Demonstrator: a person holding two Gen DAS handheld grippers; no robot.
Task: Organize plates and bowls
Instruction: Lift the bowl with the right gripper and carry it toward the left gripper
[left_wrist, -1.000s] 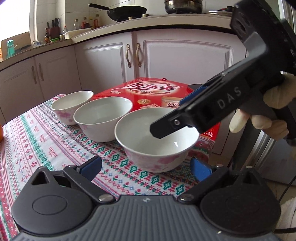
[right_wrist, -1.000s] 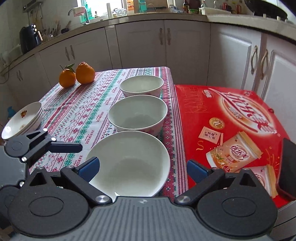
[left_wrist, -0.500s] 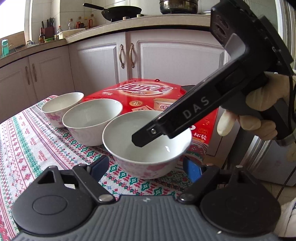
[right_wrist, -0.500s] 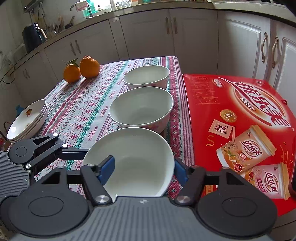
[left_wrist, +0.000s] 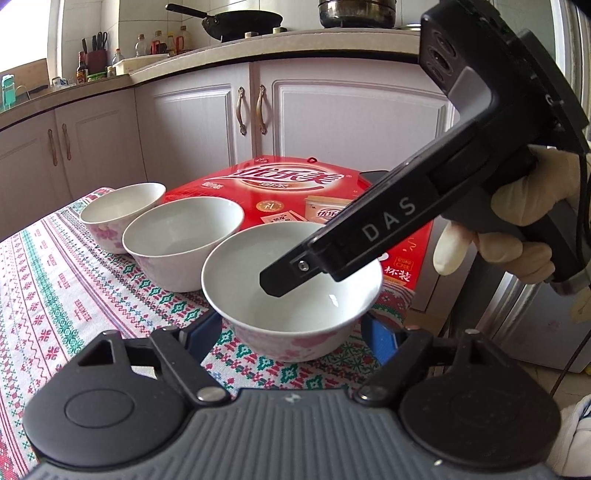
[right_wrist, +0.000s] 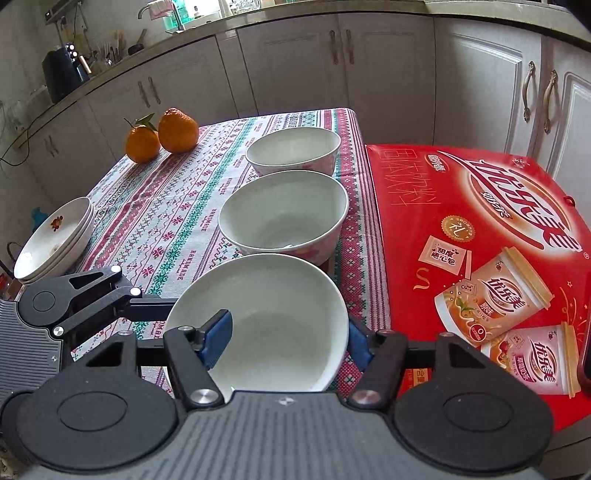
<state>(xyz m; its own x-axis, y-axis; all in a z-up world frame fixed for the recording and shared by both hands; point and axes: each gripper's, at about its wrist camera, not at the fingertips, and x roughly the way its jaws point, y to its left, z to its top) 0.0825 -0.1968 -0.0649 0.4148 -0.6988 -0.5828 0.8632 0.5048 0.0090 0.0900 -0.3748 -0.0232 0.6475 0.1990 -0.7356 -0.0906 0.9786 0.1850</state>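
Three white bowls with pink flowers stand in a row on the patterned tablecloth (right_wrist: 177, 206). My right gripper (right_wrist: 287, 341) is shut on the nearest bowl (right_wrist: 280, 295): its left pad is inside the bowl and its right pad is outside the right wall. In the left wrist view, one of its black fingers (left_wrist: 280, 280) dips into that bowl (left_wrist: 236, 273). My left gripper (left_wrist: 291, 334) straddles the same bowl low down with its jaws closing. A small gap still shows on each side. The middle bowl (right_wrist: 284, 214) and the far bowl (right_wrist: 291, 147) stand untouched.
A stack of plates (right_wrist: 55, 240) sits at the table's left edge, with two oranges (right_wrist: 162, 133) at the far side. A big red box (right_wrist: 480, 221) lies right of the bowls, level with the table. A gloved hand (left_wrist: 517, 229) holds the right gripper. White cabinets stand behind.
The right gripper's jaws went from wide open to closed on the nearest bowl, its left pad now inside the rim. The left gripper's jaws narrowed toward the bowl's base.
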